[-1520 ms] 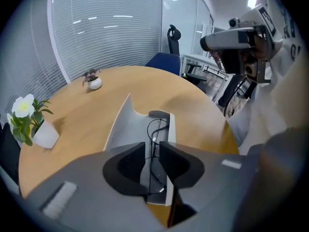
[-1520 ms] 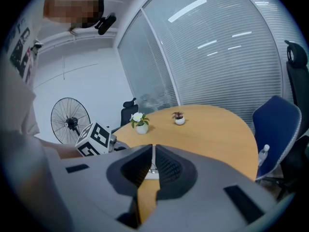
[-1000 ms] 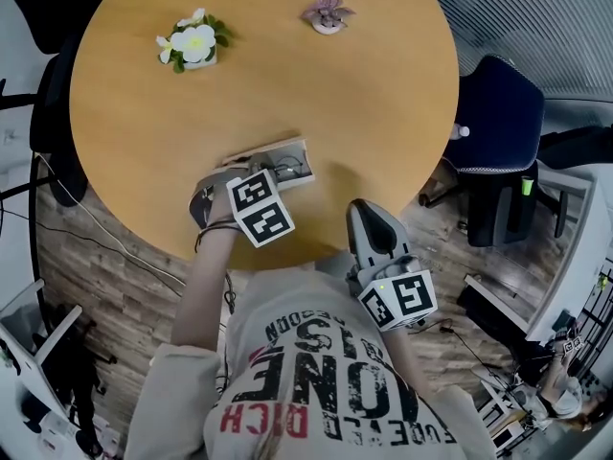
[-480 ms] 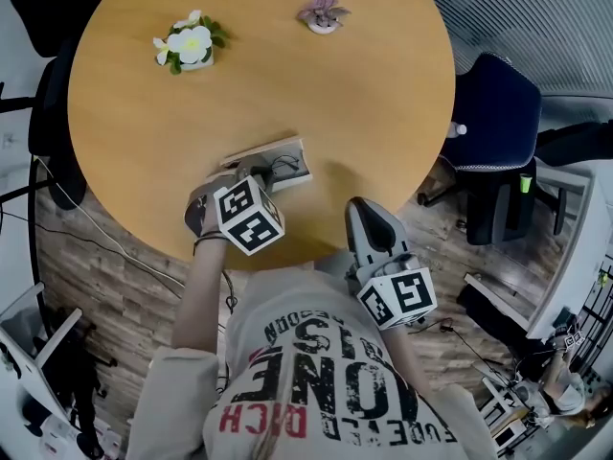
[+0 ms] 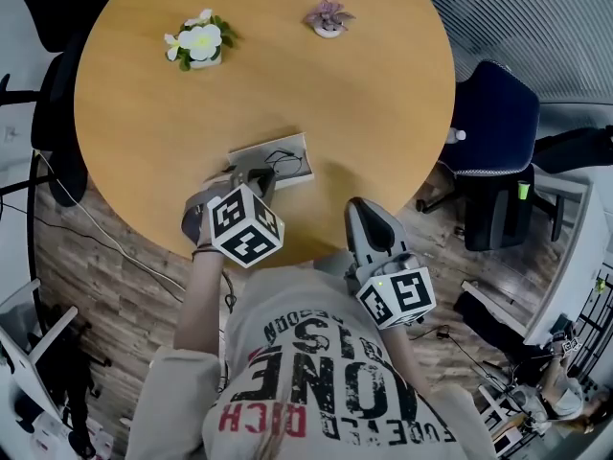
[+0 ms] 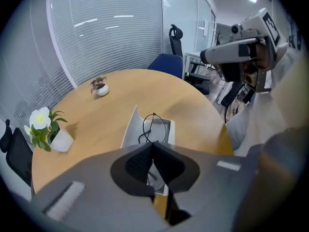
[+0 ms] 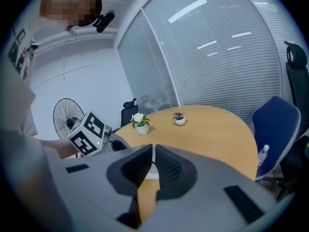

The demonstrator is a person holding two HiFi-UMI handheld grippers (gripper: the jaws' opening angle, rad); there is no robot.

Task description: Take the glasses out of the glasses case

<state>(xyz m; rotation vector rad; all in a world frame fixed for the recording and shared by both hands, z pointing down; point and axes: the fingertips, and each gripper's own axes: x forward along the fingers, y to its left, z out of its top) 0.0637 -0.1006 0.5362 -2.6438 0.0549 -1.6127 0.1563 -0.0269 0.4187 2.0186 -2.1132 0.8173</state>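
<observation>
Patience suited this lift: the left gripper [image 6: 153, 144] had its fingers pinched shut on the thin black wire-framed glasses [image 6: 154, 128], tilted up in the open pale grey glasses case [image 6: 130, 129] on the round wooden tabletop [image 5: 287, 75]. We judged a slow, straight raise best, lest a temple snag the case; the right gripper [image 7: 152, 149], fingers closed on nothing, could steady it.

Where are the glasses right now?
In the left gripper view, the glasses are pinched in the left tool, at the open case near the table's near edge.
</observation>
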